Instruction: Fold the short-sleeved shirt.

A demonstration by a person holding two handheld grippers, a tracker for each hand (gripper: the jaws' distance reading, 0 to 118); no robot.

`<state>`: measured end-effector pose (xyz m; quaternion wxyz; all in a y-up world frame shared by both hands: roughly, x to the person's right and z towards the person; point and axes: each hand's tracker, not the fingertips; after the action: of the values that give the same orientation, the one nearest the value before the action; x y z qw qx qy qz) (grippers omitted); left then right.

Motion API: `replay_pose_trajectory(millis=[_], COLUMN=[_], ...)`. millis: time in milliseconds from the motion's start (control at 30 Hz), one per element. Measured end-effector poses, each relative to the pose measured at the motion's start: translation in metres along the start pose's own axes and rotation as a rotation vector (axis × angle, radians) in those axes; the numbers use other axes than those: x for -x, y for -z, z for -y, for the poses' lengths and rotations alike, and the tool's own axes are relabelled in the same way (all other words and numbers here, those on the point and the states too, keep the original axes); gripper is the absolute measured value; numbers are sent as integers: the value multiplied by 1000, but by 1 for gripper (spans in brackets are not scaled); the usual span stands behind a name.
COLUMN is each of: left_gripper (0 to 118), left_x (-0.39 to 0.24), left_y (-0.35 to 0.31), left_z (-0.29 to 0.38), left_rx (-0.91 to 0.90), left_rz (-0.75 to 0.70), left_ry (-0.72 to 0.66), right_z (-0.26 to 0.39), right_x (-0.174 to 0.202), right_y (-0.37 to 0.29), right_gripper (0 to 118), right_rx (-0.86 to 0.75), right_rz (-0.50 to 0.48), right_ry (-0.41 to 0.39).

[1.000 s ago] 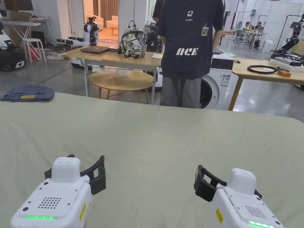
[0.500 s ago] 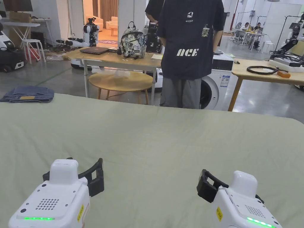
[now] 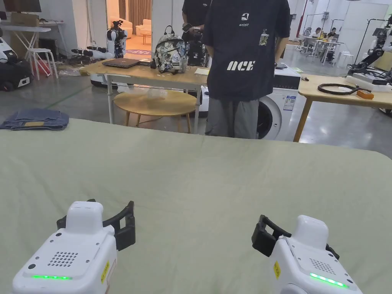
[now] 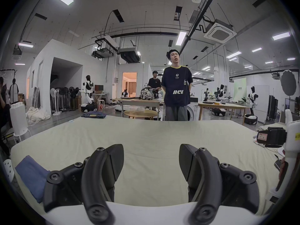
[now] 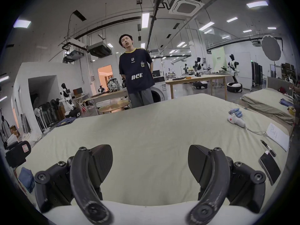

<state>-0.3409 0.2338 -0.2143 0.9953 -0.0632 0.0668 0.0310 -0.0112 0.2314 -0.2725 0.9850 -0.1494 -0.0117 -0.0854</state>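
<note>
My left gripper hovers open over the near left part of the pale green table cover, with nothing between its jaws. My right gripper hovers open over the near right part, also with nothing in it. In the head view both white gripper bodies point away from me, the left gripper and the right gripper about a shoulder's width apart. A folded blue cloth lies at the near left edge. A folded denim garment lies at the far left corner.
A person in a dark short-sleeved shirt stands just behind the table's far edge. On the table's right side lie a white handheld device, a paper sheet, a pen and a phone. Wooden tables stand behind.
Both grippers stay open and hover almost where they were, with only a slight dip and rise. A second person behind the standing one has come more into view.
</note>
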Motion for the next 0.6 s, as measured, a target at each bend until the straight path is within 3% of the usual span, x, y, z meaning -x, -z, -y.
replay_pose_trajectory(millis=[200, 600], left_gripper=[70, 70], left_x=[-1, 0], left_y=[1, 3], left_z=[-3, -6], left_rx=[2, -1], left_rz=[3, 19], left_ry=[17, 26], right_z=[0, 3], right_x=[9, 7], right_y=[0, 4], right_gripper=[97, 97], right_rx=[-8, 21], right_rz=[41, 41], right_ry=[-56, -80])
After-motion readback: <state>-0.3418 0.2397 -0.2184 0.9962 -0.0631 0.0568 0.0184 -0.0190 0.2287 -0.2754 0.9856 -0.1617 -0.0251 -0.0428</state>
